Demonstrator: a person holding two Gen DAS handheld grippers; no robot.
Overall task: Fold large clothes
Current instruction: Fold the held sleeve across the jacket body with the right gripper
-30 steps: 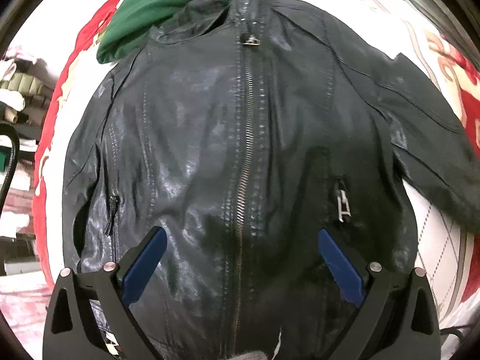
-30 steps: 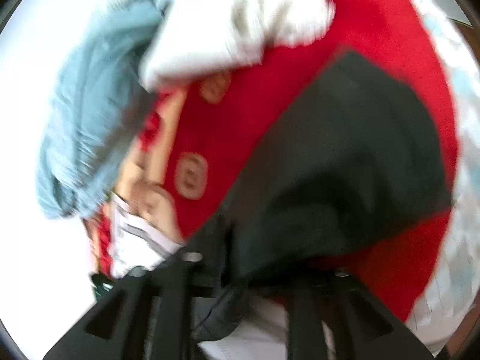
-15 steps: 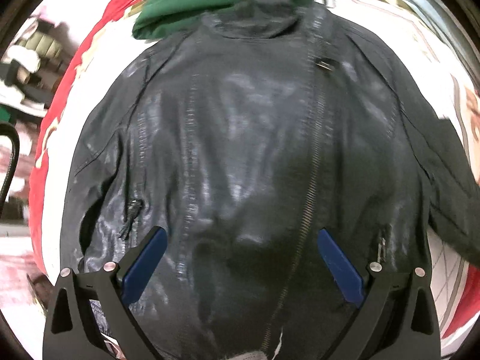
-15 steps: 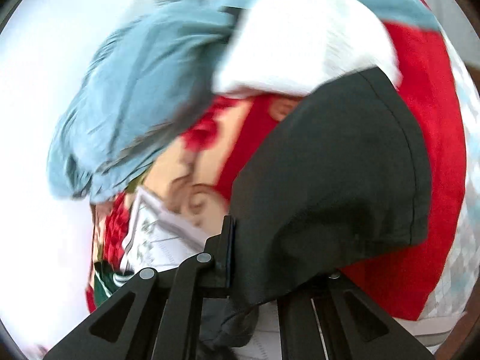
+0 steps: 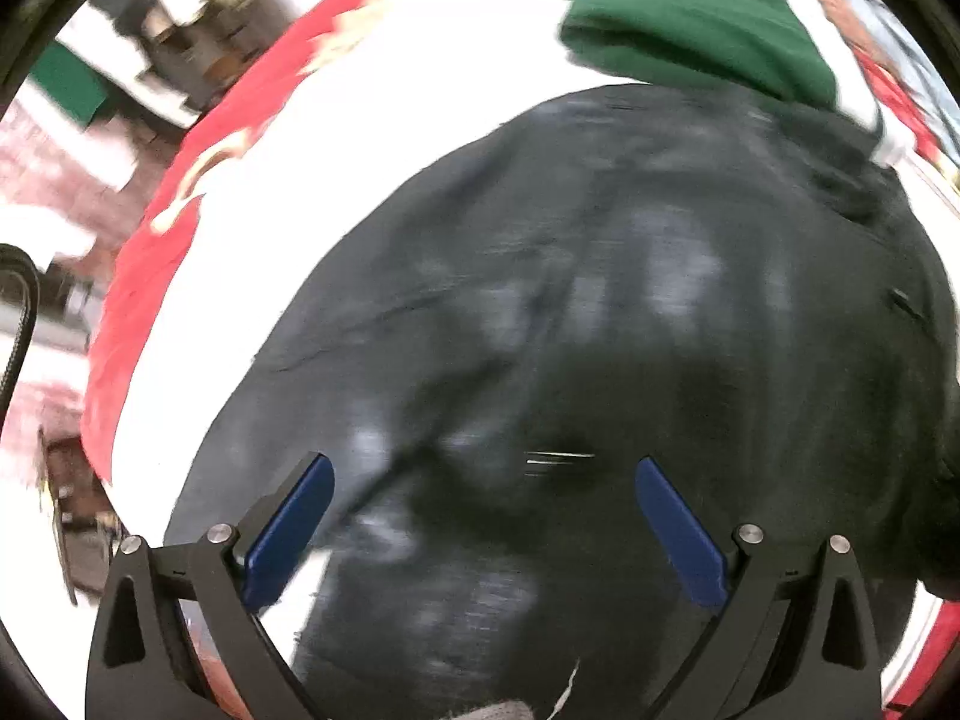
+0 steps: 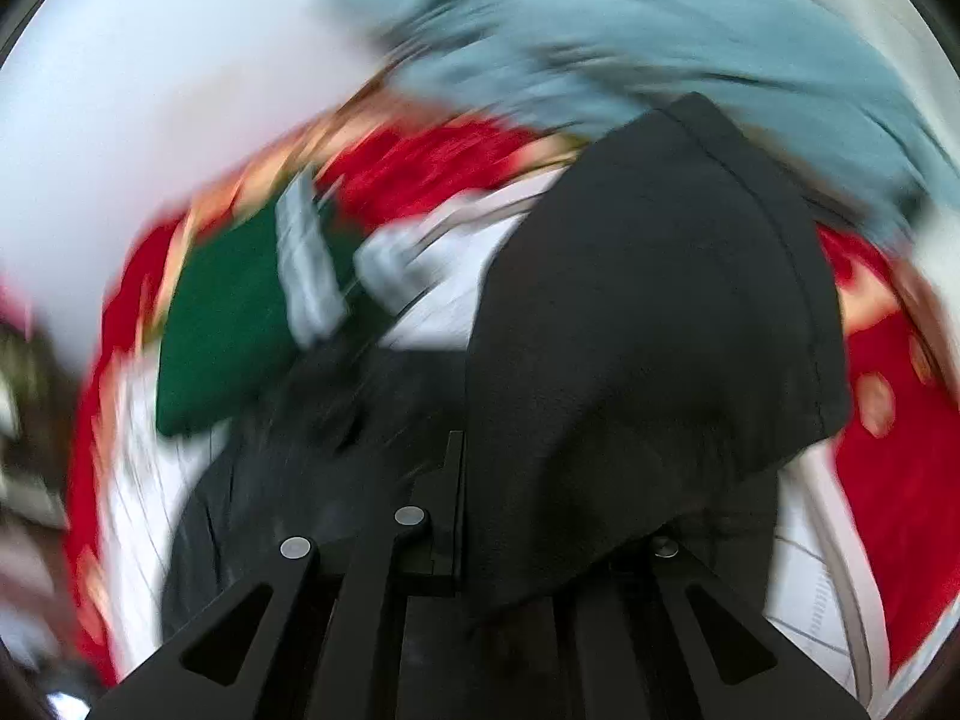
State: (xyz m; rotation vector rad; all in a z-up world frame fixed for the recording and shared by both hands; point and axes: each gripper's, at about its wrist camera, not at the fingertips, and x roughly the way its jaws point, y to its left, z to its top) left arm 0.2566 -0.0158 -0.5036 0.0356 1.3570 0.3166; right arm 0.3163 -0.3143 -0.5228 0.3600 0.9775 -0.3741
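Left wrist view. Black leather jacket (image 5: 630, 330): lies spread, front side up, on a red-and-white patterned quilt (image 5: 270, 192) that looks like a bed covering. It fills most of the view; the picture is motion-blurred, so zip and pockets are hard to make out. Left gripper (image 5: 483, 519): spread wide, blue pads either side of the jacket's lower body, holding nothing; whether the pads touch the leather I cannot tell. Green garment (image 5: 702, 24): folded or bunched, just beyond the jacket's collar end, touching or nearly so. Cluttered shelving and floor show past the quilt's left edge, too blurred to list.

Right wrist view. Right gripper (image 6: 540, 540): closed down on a flap of the jacket, most likely a sleeve (image 6: 654, 324), which rises from between the fingers and drapes forward over the jacket's side. Its matte dark lining faces the camera. Green garment with white stripes (image 6: 234, 324): to the left of the lifted sleeve. Pale blue cloth (image 6: 630, 36): heaped beyond the sleeve, on the quilt. Heavy blur throughout.

Status, as judged. Early stage. The body of the jacket is laid flat and zipped or closed, which counts as preparation done. The first fold appears under way: one sleeve is lifted and seems to be carried in toward the jacket's middle. Not yet done: laying that sleeve down, the opposite sleeve, and folding the body lengthwise. The left gripper is idle and free to pin the body.
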